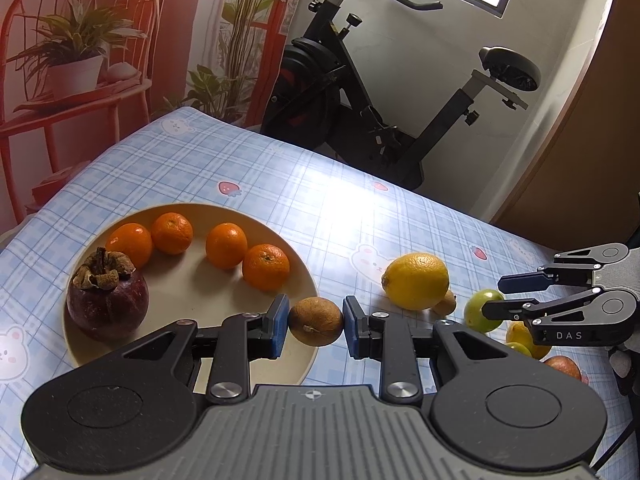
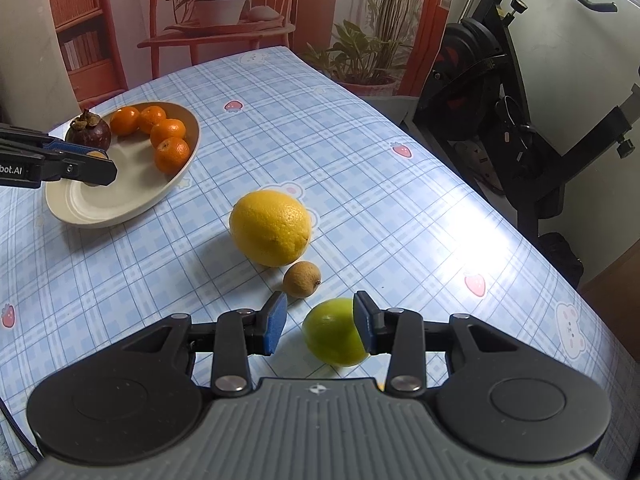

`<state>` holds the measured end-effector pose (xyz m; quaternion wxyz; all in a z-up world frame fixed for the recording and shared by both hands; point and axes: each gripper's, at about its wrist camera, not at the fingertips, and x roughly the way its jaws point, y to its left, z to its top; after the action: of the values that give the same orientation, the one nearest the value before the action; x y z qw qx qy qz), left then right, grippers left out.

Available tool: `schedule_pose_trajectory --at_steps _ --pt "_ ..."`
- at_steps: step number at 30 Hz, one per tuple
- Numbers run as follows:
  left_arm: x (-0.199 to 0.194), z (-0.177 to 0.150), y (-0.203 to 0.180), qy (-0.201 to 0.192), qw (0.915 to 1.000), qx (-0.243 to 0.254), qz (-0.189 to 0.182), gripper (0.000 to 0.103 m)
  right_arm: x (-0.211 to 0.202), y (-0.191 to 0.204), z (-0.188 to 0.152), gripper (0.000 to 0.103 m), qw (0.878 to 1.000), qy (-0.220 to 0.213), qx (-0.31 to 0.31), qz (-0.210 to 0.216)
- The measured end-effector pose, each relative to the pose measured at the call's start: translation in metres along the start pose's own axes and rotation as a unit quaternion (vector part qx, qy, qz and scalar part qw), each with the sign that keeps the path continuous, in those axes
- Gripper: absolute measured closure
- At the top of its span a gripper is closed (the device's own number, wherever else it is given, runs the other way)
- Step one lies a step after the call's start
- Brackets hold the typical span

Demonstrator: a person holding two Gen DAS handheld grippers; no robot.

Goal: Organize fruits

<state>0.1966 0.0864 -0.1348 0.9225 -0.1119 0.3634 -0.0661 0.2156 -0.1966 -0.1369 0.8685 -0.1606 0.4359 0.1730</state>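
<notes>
My left gripper point(image 1: 316, 322) is shut on a small brown longan point(image 1: 315, 321) and holds it over the near rim of the cream plate point(image 1: 188, 292). The plate holds several tangerines point(image 1: 265, 267) and a dark mangosteen point(image 1: 107, 304). My right gripper point(image 2: 320, 326) is open above the table, its right pad against a green lime point(image 2: 334, 332), with a gap on the left side. A yellow lemon point(image 2: 270, 227) and a second longan point(image 2: 302, 279) lie just beyond it. The left gripper also shows in the right wrist view point(image 2: 94, 166) over the plate point(image 2: 120, 200).
The table has a blue checked cloth point(image 1: 320, 200). More fruit point(image 1: 520, 336) lies under the right gripper point(image 1: 494, 295) in the left wrist view. An exercise bike point(image 1: 360, 92) stands behind the table's far edge, with a red plant backdrop point(image 1: 80, 60) at left.
</notes>
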Motion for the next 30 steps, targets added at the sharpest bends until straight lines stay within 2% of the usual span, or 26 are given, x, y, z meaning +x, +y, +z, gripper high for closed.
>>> schedule_pose_trajectory --at_steps 8,15,23,25,27,30 --pt "0.000 0.000 0.001 -0.005 1.0000 -0.003 0.002 0.072 0.009 0.004 0.014 0.063 1.000 -0.001 -0.024 0.010" --pt "0.002 0.000 0.001 -0.002 1.0000 -0.001 0.005 0.072 0.039 0.010 0.018 0.063 0.998 0.036 -0.054 0.023" --pt "0.007 0.000 0.005 0.002 1.0000 -0.003 0.008 0.072 0.060 0.005 0.019 0.063 0.997 0.065 -0.039 0.033" --pt "0.007 0.000 0.005 0.002 0.9999 -0.005 0.009 0.072 0.063 0.006 0.019 0.066 0.996 0.067 -0.036 0.035" --pt "0.007 0.000 0.006 0.003 0.9999 -0.007 0.009 0.072 0.064 0.006 0.018 0.073 0.997 0.067 -0.033 0.034" --pt "0.006 0.000 0.007 0.005 0.9999 -0.010 0.010 0.072 0.061 0.005 0.017 0.074 0.997 0.064 -0.026 0.037"
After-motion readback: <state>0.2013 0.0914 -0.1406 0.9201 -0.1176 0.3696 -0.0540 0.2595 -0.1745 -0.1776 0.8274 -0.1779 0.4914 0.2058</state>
